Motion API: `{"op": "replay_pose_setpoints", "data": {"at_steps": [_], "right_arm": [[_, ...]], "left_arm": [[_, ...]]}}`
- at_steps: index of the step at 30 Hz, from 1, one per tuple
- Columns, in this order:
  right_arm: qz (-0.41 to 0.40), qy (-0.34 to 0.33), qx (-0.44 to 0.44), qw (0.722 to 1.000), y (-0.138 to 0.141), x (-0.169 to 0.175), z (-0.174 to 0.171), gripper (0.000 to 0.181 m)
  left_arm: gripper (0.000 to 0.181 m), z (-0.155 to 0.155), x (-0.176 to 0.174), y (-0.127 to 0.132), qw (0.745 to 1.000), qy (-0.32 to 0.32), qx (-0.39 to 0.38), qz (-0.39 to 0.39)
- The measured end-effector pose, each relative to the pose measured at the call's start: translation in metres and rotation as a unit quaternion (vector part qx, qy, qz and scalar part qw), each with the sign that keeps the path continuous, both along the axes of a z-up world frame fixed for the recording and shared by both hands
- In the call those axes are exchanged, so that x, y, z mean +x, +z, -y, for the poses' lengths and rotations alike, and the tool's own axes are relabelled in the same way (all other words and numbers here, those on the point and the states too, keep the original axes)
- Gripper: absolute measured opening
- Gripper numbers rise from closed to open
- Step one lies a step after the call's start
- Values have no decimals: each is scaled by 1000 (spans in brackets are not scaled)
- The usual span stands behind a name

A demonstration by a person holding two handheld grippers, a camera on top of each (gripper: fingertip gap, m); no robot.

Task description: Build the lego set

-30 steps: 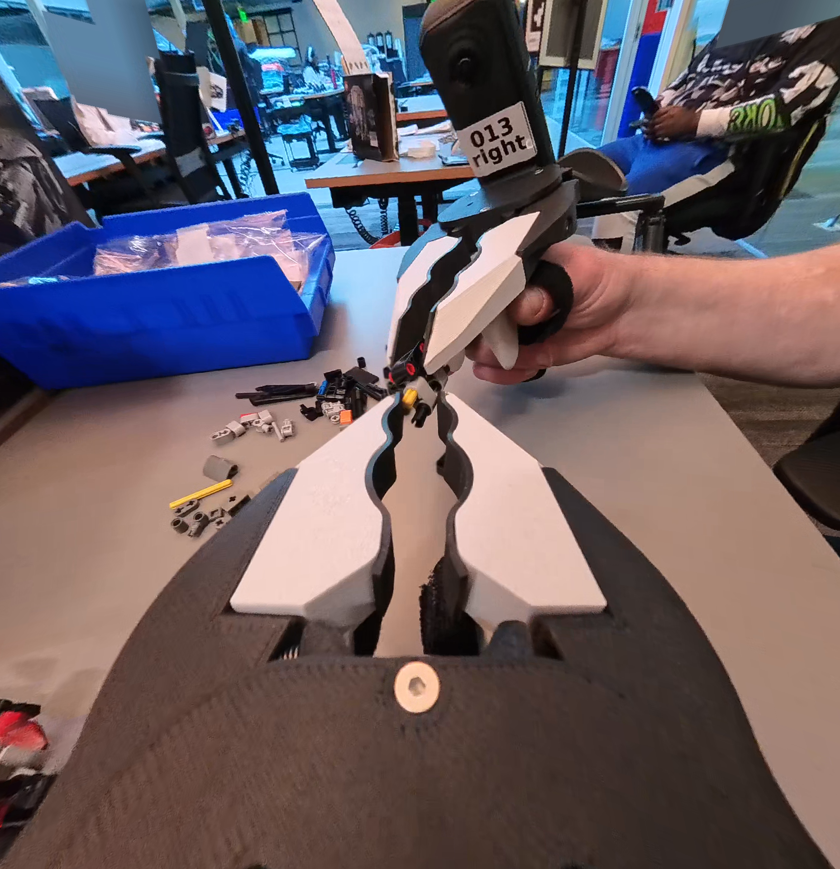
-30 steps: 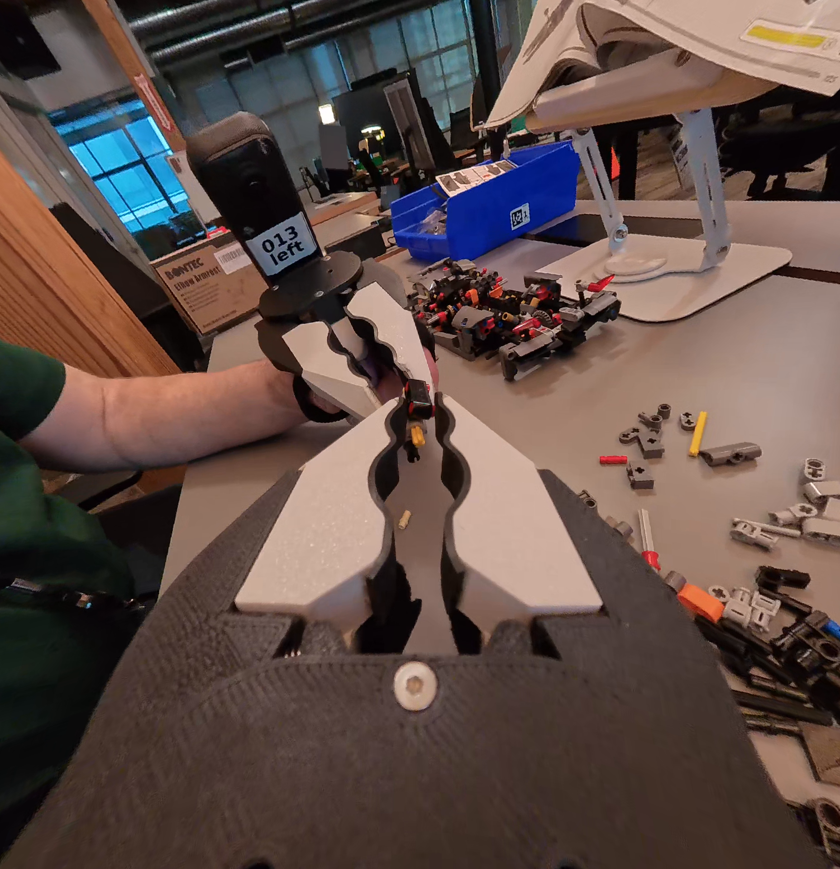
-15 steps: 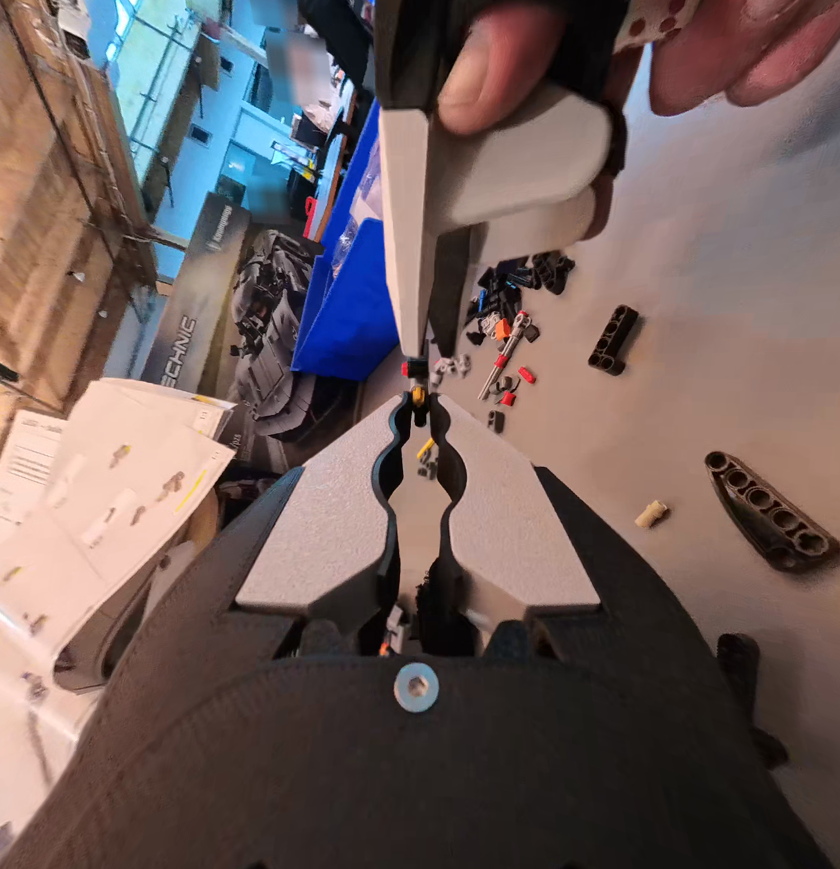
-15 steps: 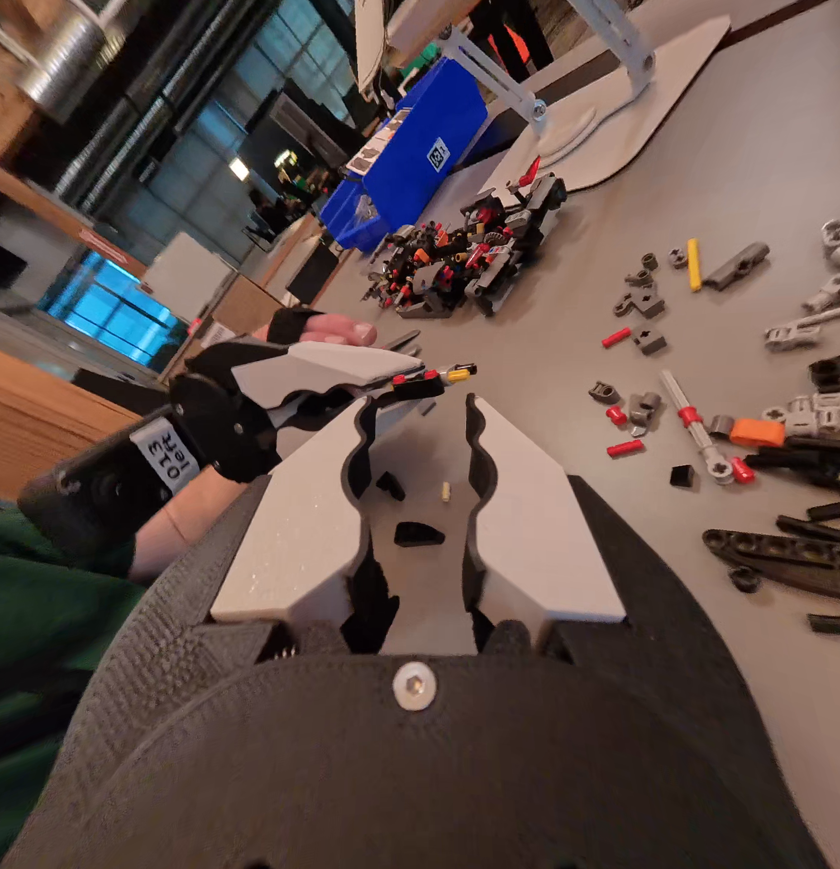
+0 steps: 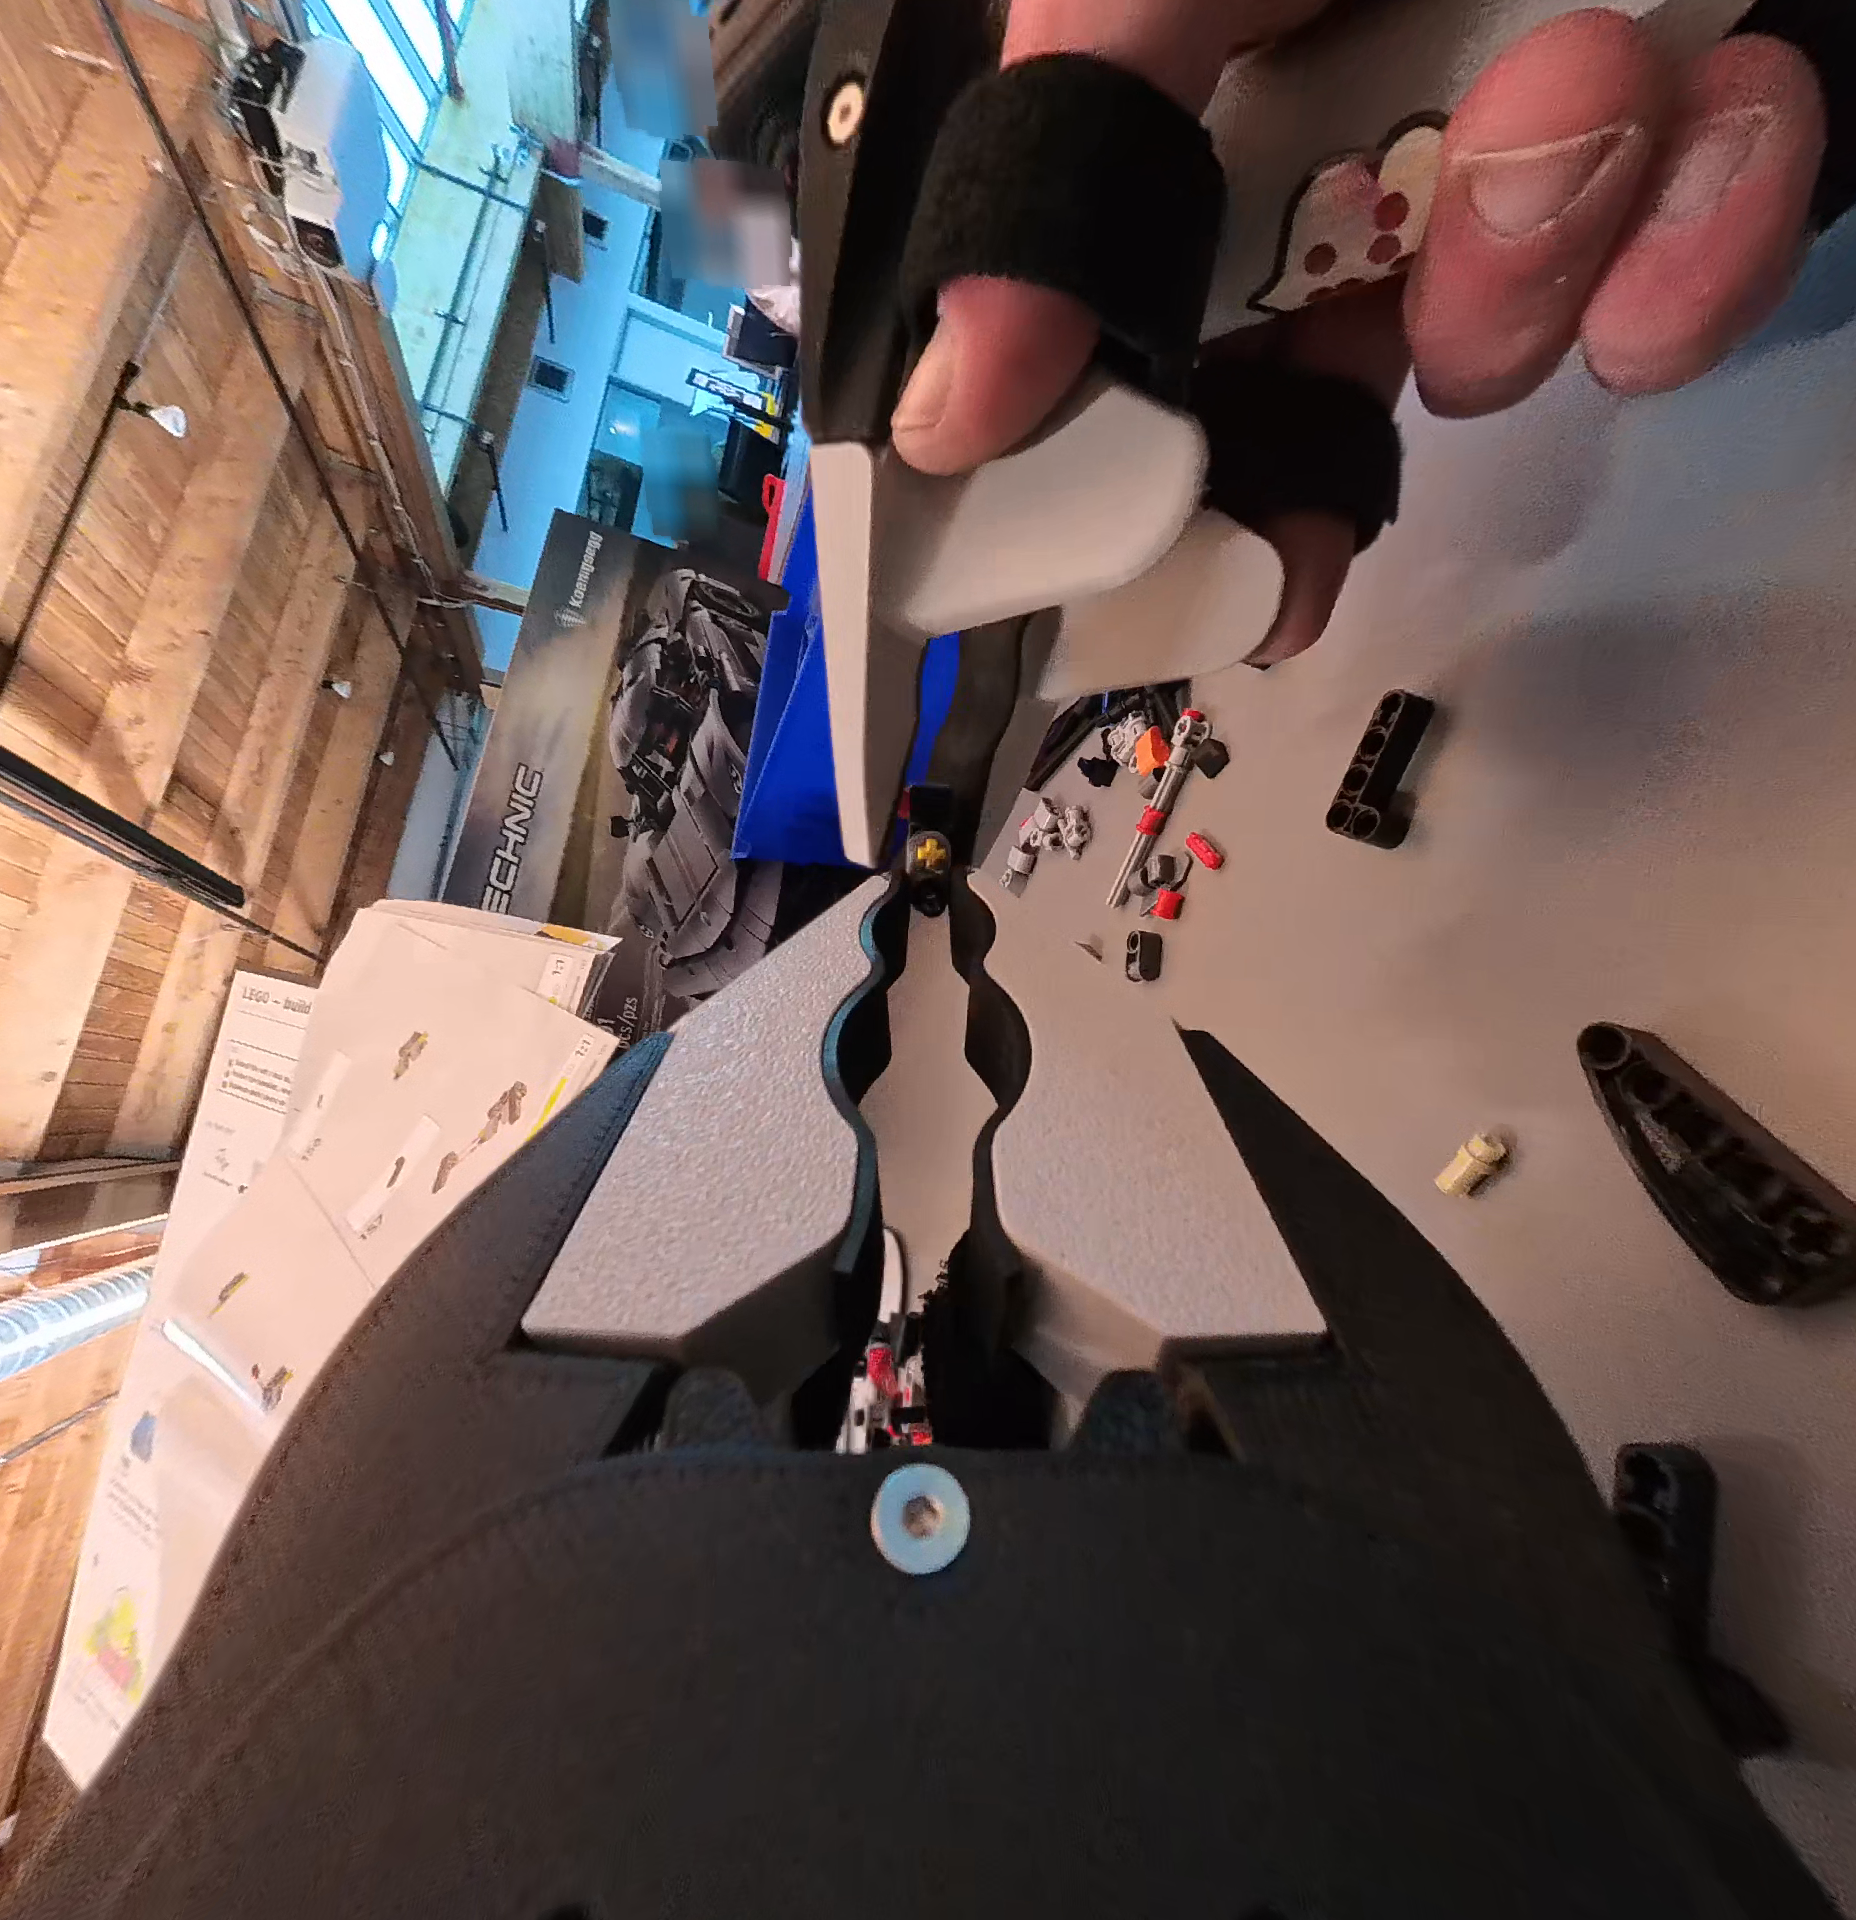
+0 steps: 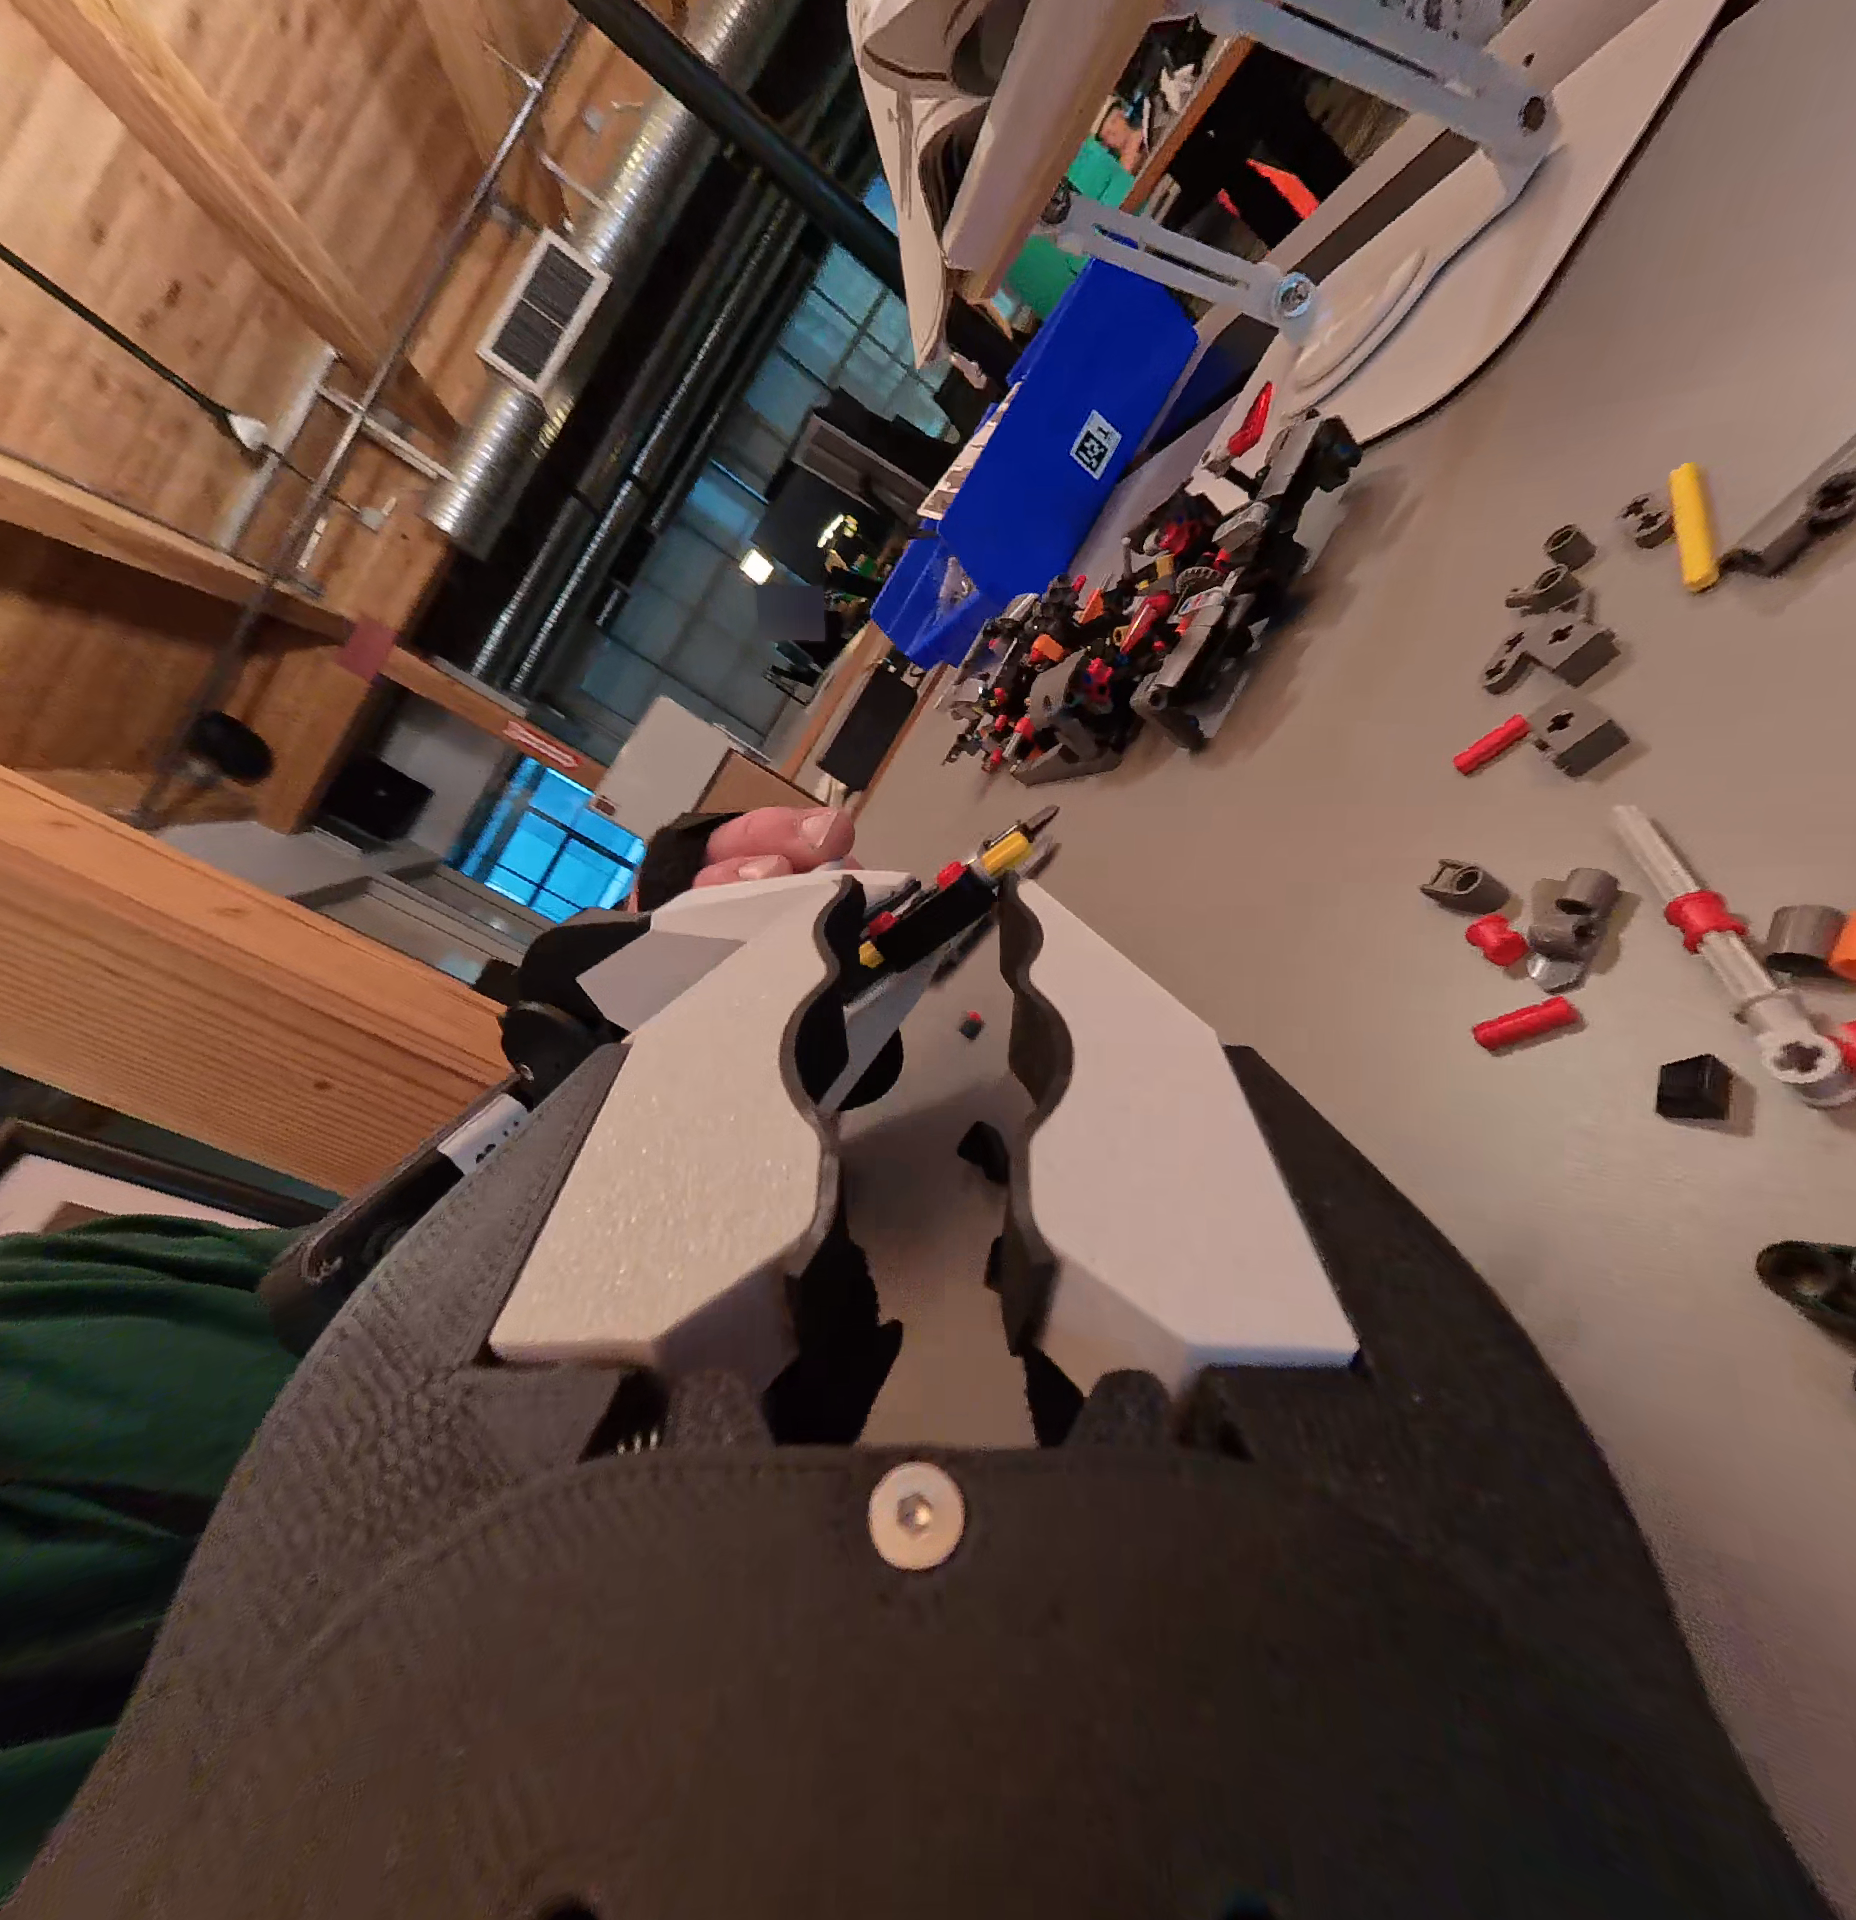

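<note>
A small black lego assembly with red and yellow pins [image 5: 929, 854] sits between the tips of both grippers, held above the grey table [image 5: 1526, 935]. My left gripper [image 5: 929, 896] is shut on its lower end. My right gripper [image 5: 919, 831] comes down from above, held by a hand, with its jaws around the upper end. In the right wrist view the assembly [image 6: 934, 920] spans the narrow gap of my right gripper [image 6: 929, 899]. The left gripper's fingers [image 6: 695, 935] reach in from the left, partly hidden.
A partly built car chassis [image 6: 1142, 644] and a blue bin [image 6: 1049, 468] stand at the back, beside a booklet stand [image 6: 1423, 312]. Loose parts [image 6: 1568, 914] lie to the right. A black curved beam [image 5: 1724, 1174], a tan pin [image 5: 1475, 1164] and the set box [image 5: 633, 727] are nearby. Both grippers' tips are close together, under 4 cm apart.
Both grippers have rolled sideways. My right gripper opened wide half a second ago and has narrowed again around the assembly. My left gripper kept its hold throughout.
</note>
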State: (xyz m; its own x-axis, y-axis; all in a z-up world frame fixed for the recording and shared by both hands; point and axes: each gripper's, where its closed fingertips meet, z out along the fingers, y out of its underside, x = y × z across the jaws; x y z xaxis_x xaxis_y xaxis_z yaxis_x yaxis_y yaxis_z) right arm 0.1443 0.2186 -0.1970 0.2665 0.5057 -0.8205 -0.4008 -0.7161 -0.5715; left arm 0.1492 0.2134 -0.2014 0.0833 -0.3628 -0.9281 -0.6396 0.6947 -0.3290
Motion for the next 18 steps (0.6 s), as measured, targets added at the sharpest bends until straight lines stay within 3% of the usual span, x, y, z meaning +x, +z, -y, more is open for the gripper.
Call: {"op": "replay_pose_setpoints", "data": {"at_steps": [9,11,18], "right_arm": [[14,0,24,1000,-1,2,0,20],[9,-1,38,999,3,6,0,8],[54,13,68,996,3,8,2,8]], "left_arm": [[8,1,2,-3,1000,-12,-25,10],[14,0,1,-1,999,-14,-39,22],[11,4,3,-3,996,-36,-76,29]]}}
